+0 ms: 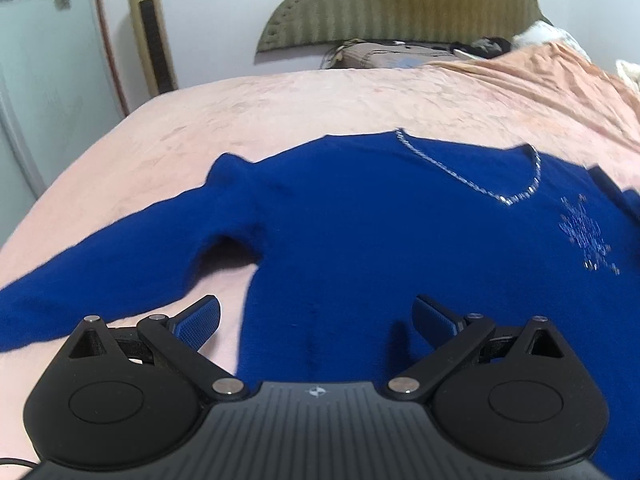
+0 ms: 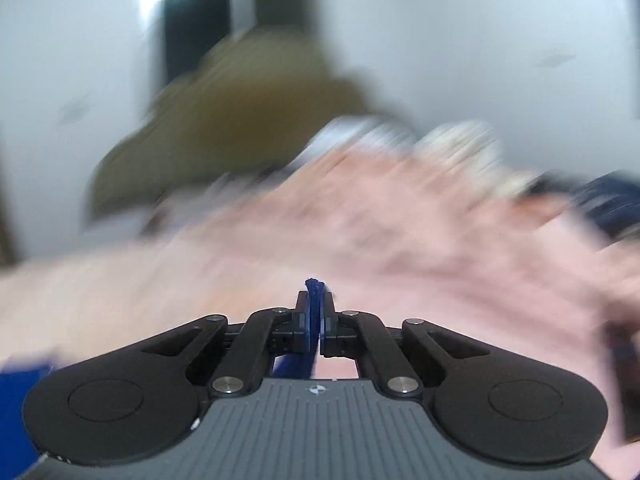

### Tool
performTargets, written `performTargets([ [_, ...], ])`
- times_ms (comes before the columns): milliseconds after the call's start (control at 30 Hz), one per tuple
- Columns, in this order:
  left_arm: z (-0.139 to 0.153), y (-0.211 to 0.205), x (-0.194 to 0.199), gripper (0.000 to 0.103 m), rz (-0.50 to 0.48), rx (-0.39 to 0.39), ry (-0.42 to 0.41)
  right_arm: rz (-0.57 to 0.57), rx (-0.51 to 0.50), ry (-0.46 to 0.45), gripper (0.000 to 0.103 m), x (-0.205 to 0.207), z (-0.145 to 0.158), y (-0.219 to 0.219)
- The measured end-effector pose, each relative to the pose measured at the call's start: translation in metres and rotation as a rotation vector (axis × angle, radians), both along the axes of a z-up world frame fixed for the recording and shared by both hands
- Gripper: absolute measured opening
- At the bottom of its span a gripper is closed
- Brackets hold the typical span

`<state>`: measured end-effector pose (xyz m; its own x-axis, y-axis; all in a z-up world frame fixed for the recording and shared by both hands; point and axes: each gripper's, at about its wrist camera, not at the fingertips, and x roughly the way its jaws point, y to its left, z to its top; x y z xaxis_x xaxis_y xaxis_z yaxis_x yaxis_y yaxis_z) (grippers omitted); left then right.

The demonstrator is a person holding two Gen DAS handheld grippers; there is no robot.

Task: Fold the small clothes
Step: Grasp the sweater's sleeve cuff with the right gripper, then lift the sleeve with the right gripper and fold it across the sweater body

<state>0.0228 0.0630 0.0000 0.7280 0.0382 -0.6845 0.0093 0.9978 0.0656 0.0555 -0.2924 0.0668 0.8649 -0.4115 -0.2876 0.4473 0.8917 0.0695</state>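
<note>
**A:** Where does the blue sweater (image 1: 360, 240) lie from the left claw (image 1: 316, 316)?

**B:** Straight ahead and beneath it, spread flat on the pink bed (image 1: 280, 100). The body runs away from the claw toward the silver-trimmed neckline (image 1: 500, 196); the sleeve (image 1: 100, 276) stretches out to the claw's left, its long axis crossing the line of the fingers.

**A:** And that claw's state?

**B:** Released, fingers spread wide, nothing between them. The left pad (image 1: 198, 322) hangs over bare bed in the gap between sleeve and body; the right pad sits over the body.

**A:** The right claw (image 2: 316, 320)?

**B:** Clenched on a thin fold of blue fabric (image 2: 315, 304) poking up past its tips. That view is blurred, so which part of the sweater it holds, I cannot tell.

**A:** So which claw suits the sleeve?

**B:** The left, I judge: it is free and the sleeve is just beside it.
</note>
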Motion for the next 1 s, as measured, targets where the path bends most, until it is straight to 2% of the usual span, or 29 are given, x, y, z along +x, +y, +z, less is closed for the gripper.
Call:
performTargets([
  [67,0.001,0.009,0.000,0.103,0.013,-0.030,0.006,-0.057,-0.075,-0.079,0.008,-0.014,0.022,0.010],
  [100,0.002,0.013,0.000,0.103,0.021,-0.041,0.009,-0.028,-0.116,-0.101,0.008,-0.016,0.029,0.026],
  [200,0.003,0.023,-0.003,0.103,0.041,-0.048,0.008,0.142,-0.214,-0.064,0.007,0.001,0.025,0.086],
  [367,0.003,0.038,-0.013,0.103,0.074,-0.015,-0.001,0.450,-0.144,0.055,0.007,0.036,-0.019,0.187],
  [467,0.000,0.048,-0.015,0.103,0.097,-0.007,0.009,0.575,-0.139,0.122,0.007,0.049,-0.040,0.241],
  [567,-0.003,0.059,-0.014,0.103,0.120,-0.028,0.023,0.664,-0.134,0.167,0.007,0.048,-0.046,0.284],
  [767,-0.008,0.069,-0.013,0.103,0.146,-0.048,0.043,0.746,-0.099,0.201,0.007,0.048,-0.046,0.316],
  [833,-0.009,0.070,-0.014,0.103,0.151,-0.046,0.045,0.760,-0.082,0.208,0.007,0.046,-0.041,0.315],
  [1000,-0.011,0.071,-0.014,0.103,0.154,-0.045,0.053,0.764,0.001,0.226,0.007,0.063,-0.052,0.312],
])
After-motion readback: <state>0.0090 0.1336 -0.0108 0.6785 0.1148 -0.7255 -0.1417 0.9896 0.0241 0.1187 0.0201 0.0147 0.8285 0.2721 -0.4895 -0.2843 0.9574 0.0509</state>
